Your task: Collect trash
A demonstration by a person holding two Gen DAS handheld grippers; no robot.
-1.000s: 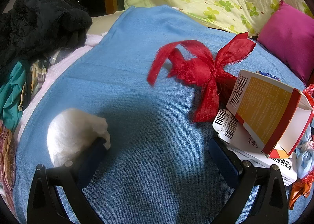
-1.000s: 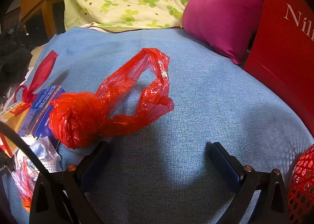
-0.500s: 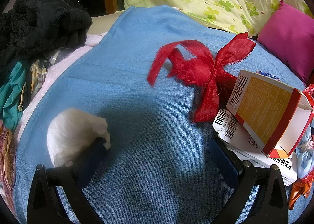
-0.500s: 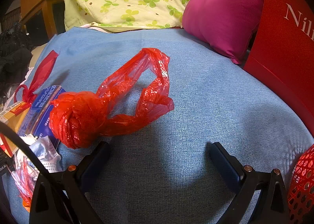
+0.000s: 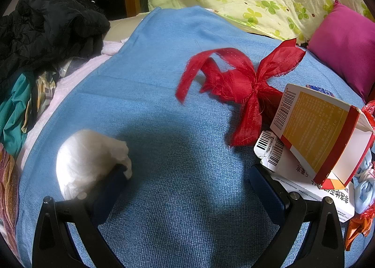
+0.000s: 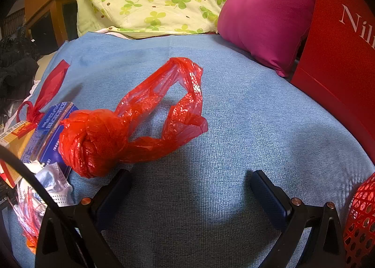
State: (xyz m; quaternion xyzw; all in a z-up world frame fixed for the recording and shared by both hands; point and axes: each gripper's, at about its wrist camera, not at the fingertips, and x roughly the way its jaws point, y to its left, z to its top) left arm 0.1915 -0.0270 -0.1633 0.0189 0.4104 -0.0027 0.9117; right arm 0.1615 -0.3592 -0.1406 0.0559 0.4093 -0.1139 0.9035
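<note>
Hovering over the blue blanket, the left gripper has wide jaws, a white wad touching its left finger. The right gripper gapes empty too, the knotted red plastic bag just beside its left finger.

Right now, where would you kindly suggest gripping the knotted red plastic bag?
Probably the bunched knot of the knotted red plastic bag: it is compact and lies beside the right hand-held gripper, just left of its open fingers. Come from the near side; the loops are thin and floppy.

Crinkly glossy red plastic bag, matt woven blue cloth blanket, printed cardboard box
</note>
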